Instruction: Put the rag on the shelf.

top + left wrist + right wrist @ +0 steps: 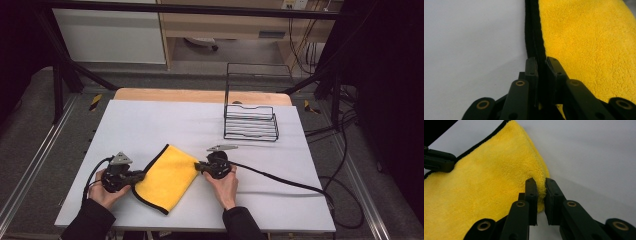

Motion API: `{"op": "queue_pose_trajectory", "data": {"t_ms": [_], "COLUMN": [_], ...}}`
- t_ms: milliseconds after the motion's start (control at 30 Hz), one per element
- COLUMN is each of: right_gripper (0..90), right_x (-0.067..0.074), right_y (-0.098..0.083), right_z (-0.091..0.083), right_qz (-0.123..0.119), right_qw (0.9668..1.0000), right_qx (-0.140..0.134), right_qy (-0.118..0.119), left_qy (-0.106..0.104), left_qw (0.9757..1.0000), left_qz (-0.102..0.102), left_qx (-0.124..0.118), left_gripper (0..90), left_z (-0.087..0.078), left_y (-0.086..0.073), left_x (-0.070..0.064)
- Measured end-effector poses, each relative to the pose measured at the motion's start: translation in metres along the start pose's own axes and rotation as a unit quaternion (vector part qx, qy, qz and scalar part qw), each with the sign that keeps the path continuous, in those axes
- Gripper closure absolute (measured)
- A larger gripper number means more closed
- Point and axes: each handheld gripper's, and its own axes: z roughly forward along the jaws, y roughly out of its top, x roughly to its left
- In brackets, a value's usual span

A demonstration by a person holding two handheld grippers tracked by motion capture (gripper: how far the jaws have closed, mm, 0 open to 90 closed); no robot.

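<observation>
A folded yellow cloth [167, 176] with a black hem lies on the white table near the front edge. My left gripper [139, 175] pinches its left edge; in the left gripper view the black hem [534, 37] runs down between the jaws of the left gripper [541, 65], which press on it. My right gripper [199, 166] is at the cloth's right fold; in the right gripper view the jaws of the right gripper [541, 185] squeeze the yellow cloth [486, 190] between them. The left gripper's tip [439, 160] shows at the far edge of that view.
A black wire rack [251, 115] stands at the back right of the white table [165, 122]. A black cable [285, 180] trails from the right gripper across the table to the right. A hand and dark sleeve hold each gripper at the front edge.
</observation>
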Motion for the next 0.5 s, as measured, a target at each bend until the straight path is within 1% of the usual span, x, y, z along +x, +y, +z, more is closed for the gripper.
{"op": "queue_pose_trajectory", "data": {"t_ms": [100,133,167,200,233,267,300,333,367,400,433,467,500], "right_gripper": [83.0,83.0,83.0,83.0,83.0,83.0,83.0,83.0,83.0,82.9,82.9,82.8,82.8], "right_x": [-0.001,-0.001,-0.001,-0.002,-0.003,-0.005,-0.007,-0.01,-0.014,-0.018,-0.022,-0.027,-0.03], "right_y": [0.005,0.008,0.011,0.012,0.014,0.015,0.015,0.015,0.015,0.014,0.014,0.013,0.012], "right_z": [-0.008,-0.013,-0.017,-0.02,-0.025,-0.029,-0.032,-0.036,-0.042,-0.047,-0.05,-0.055,-0.058], "right_qz": [0.0,-0.002,-0.005,-0.008,-0.01,-0.012,-0.011,-0.01,-0.011,-0.01,-0.013,-0.013,-0.015], "right_qw": [0.9999,0.9999,0.9999,0.9999,0.9998,0.9997,0.9997,0.9996,0.9994,0.9992,0.999,0.9987,0.9986], "right_qx": [0.006,0.007,0.009,0.01,0.014,0.017,0.02,0.026,0.032,0.039,0.043,0.049,0.051], "right_qy": [0.01,0.014,0.012,0.012,0.01,0.008,0.007,0.005,0.002,0.001,0.001,0.0,0.0], "left_qy": [-0.007,-0.017,-0.027,-0.043,-0.043,-0.049,-0.049,-0.055,-0.058,-0.061,-0.061,-0.056,-0.056], "left_qw": [0.9999,0.9998,0.9994,0.9987,0.9987,0.9984,0.9984,0.998,0.9978,0.9976,0.9976,0.998,0.9981], "left_qz": [-0.009,-0.014,-0.02,-0.027,-0.027,-0.029,-0.029,-0.032,-0.032,-0.033,-0.033,-0.027,-0.026], "left_qx": [-0.002,-0.003,-0.001,0.0,0.0,-0.003,-0.003,-0.005,-0.007,-0.009,-0.009,-0.008,-0.01], "left_gripper": [80.6,80.9,81.0,81.1,81.2,81.3,81.4,81.4,81.6,81.6,81.6,81.5,81.6], "left_z": [-0.002,-0.002,-0.002,-0.001,-0.001,0.0,0.0,0.001,0.003,0.007,0.007,0.009,0.011], "left_y": [0.0,0.0,0.001,0.001,0.001,0.003,0.003,0.004,0.006,0.008,0.008,0.009,0.01], "left_x": [0.0,-0.001,-0.002,-0.008,-0.008,-0.016,-0.016,-0.021,-0.027,-0.038,-0.038,-0.047,-0.051]}}
